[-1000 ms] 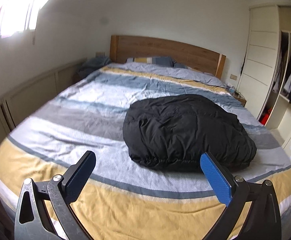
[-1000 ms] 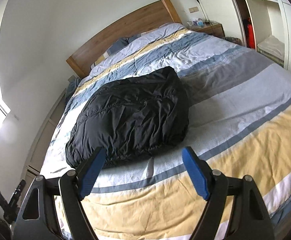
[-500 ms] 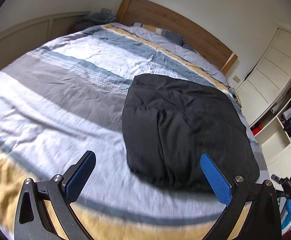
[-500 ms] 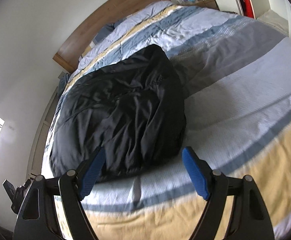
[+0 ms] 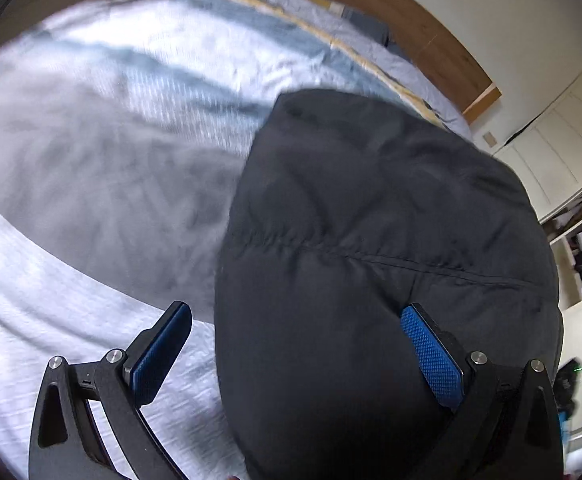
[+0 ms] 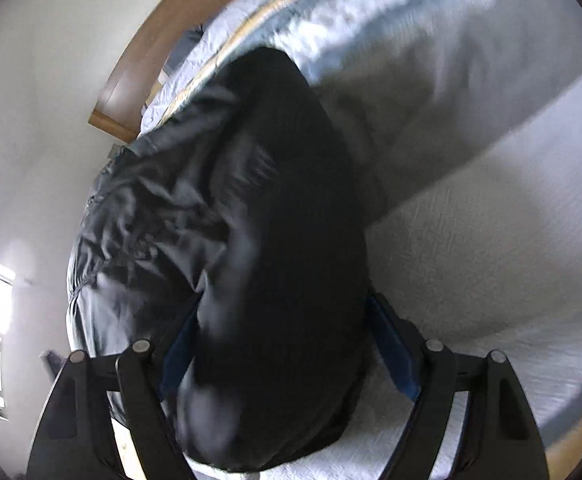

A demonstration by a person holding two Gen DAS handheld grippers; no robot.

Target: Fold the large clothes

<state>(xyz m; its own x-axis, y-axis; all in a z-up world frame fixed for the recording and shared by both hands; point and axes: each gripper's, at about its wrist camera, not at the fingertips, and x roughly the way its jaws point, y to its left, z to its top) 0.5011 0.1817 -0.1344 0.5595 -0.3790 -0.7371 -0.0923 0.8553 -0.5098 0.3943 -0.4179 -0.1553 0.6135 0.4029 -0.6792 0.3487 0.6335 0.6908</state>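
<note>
The bed point(image 5: 91, 168) fills nearly all of both views, its quilt banded in grey, white and blue with a thin yellow stripe up toward the wooden headboard point(image 5: 423, 36), which sits around one o'clock in the left wrist view and around ten o'clock in the right. Much of the bedding is smeared by motion blur, so finer detail is lost.

On the quilt lies the black puffer jacket point(image 5: 371, 220), folded into a thick rounded bundle (a stitched seam runs across it in the left view). From the left camera it spreads from the centre out toward three o'clock and down to six; from the right camera the jacket point(image 6: 275, 248) runs from about eleven o'clock straight down to six.

At three o'clock in the left view stands a white wardrobe point(image 5: 563, 148), with hanging clothes dimly visible beside it.

The left gripper point(image 5: 295, 354) has its jaws spread wide: the left blue pad point(image 5: 159, 360) is over bare quilt beside the bundle, and the right pad presses against the jacket's near end. The right gripper point(image 6: 287, 354) is likewise spread wide, its two pads straddling the jacket's near end with the fabric bulging between them; whether they are squeezing it I cannot tell.
</note>
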